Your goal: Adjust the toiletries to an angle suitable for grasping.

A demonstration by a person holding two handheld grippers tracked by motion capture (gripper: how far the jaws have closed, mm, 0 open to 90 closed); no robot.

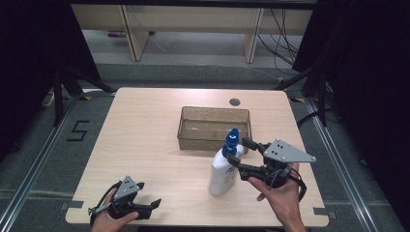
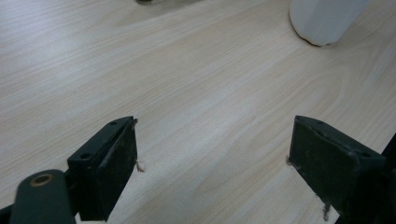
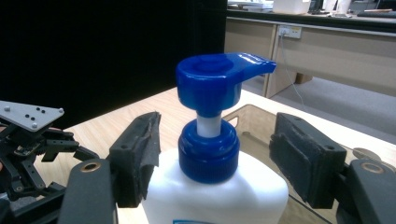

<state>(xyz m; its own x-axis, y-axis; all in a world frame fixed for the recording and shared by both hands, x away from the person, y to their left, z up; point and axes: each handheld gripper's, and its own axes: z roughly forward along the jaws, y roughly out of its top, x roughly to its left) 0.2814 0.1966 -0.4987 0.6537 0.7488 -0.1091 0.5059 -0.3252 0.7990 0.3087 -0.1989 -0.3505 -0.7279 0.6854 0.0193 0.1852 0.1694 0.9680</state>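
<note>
Resting low at the near left corner of the table, the left gripper lies in the person's left hand with its jaws spread wide and nothing between them; in the left gripper view those jaws frame bare wood, and the white base of the bottle sits well off, up and to the right.

Right gripper: held in the right hand, pointing left toward the bottle. Jaws apart, one on each side of the bottle's upper part. In the right gripper view the blue collar sits between the two pads. The left pad looks touching or almost touching the white shoulder; the right pad stands clear. Not yet clamped, as far as I can judge.

Bottle: upright, long axis vertical, right of table centre, blue pump head on top with its spout turned to the right in the right gripper view.

Beyond it, just behind, a clear rectangular bin, apparently empty.

Judgement: right gripper is far nearer. The coming move turns on closing horizontally across the neck, square to the vertical axis; the bin lies directly past the bottle.
</note>
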